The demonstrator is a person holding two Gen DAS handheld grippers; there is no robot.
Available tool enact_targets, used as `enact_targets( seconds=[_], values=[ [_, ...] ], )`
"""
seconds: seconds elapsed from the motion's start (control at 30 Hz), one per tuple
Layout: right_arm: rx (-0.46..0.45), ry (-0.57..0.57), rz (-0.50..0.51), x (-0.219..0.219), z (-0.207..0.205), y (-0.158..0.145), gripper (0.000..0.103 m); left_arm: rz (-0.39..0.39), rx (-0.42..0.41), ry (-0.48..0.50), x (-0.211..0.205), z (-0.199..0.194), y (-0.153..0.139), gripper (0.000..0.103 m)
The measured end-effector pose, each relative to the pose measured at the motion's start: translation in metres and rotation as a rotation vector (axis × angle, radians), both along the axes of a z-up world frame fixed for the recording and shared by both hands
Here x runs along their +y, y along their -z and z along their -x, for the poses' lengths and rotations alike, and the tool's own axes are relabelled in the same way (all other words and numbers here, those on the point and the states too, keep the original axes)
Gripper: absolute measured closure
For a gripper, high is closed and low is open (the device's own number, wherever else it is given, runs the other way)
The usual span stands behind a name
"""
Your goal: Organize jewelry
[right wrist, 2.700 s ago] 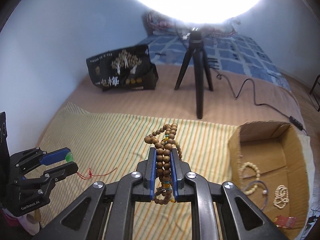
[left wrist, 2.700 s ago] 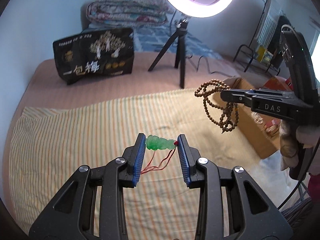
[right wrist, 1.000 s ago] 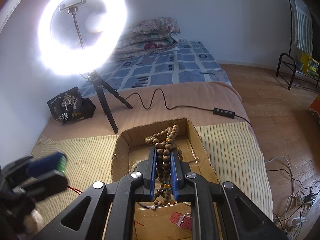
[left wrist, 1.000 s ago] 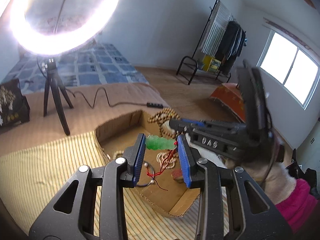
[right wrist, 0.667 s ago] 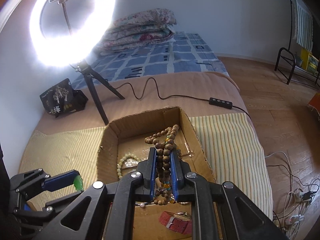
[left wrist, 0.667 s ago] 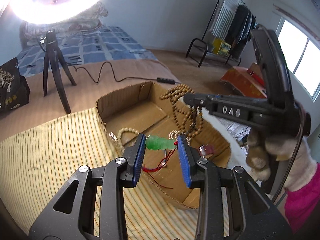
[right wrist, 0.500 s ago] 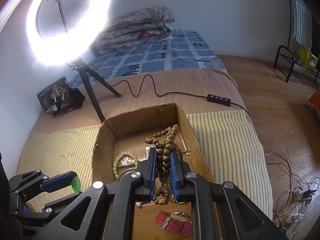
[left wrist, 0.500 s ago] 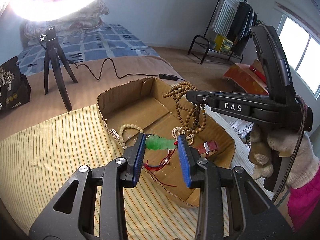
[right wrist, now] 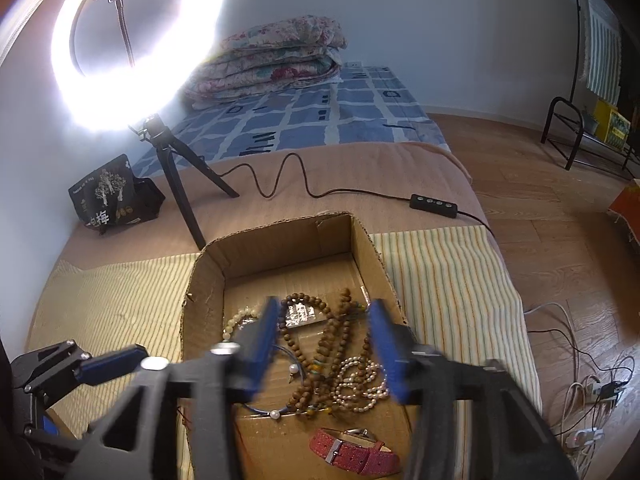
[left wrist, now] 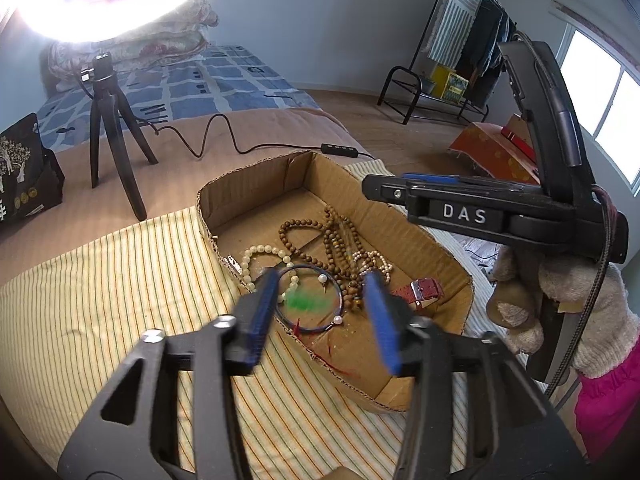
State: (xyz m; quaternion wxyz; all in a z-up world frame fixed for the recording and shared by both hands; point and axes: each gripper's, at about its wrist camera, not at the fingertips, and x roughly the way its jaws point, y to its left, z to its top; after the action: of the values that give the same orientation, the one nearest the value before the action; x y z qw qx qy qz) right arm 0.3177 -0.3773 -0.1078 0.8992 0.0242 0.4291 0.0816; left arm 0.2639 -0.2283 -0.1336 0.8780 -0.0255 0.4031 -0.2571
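Left wrist view: my left gripper (left wrist: 322, 312) has its blue pads spread apart, the jaws having just been opening, and the green jade pendant (left wrist: 305, 301) shows as a blur between them, clear of both pads, over the cardboard box (left wrist: 256, 188). I cannot tell whether it has reached the box floor. Its red cord (left wrist: 298, 325) trails below it. My right gripper (right wrist: 324, 350) has also just been opening; its jaws stand wide with nothing in their grip, and the brown wooden bead necklace (right wrist: 320, 344) lies on the box floor beneath them. Beside the necklace lie a pearl bracelet (right wrist: 362, 380), a pale bead bracelet (left wrist: 262, 254), a thin blue bangle (left wrist: 320, 304) and a red-strapped watch (right wrist: 354, 454). The box sits on a striped cloth (left wrist: 120, 280) spread over the bed. Behind it stands a lit ring light (right wrist: 120, 40) on a small tripod (right wrist: 176, 184).
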Motion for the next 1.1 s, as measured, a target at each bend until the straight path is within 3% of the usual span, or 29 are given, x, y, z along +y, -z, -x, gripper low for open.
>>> enact_targets(
  seconds=[0.23, 0.6, 1.1],
  values=[
    [-0.027, 0.029, 0.014, -0.002, 0.002, -0.005, 0.018, -0.008, -0.003, -0.01, 0.001, 0.002, -0.002, 0.044],
    [-0.054, 0.035, 0.03, 0.002, 0.016, -0.019, 0.017, -0.004, -0.019, -0.025, 0.01, 0.012, -0.011, 0.044],
    [-0.133, 0.066, 0.068, 0.026, 0.07, -0.069, 0.017, -0.001, -0.12, -0.049, 0.055, 0.053, -0.057, 0.044]
  ],
)
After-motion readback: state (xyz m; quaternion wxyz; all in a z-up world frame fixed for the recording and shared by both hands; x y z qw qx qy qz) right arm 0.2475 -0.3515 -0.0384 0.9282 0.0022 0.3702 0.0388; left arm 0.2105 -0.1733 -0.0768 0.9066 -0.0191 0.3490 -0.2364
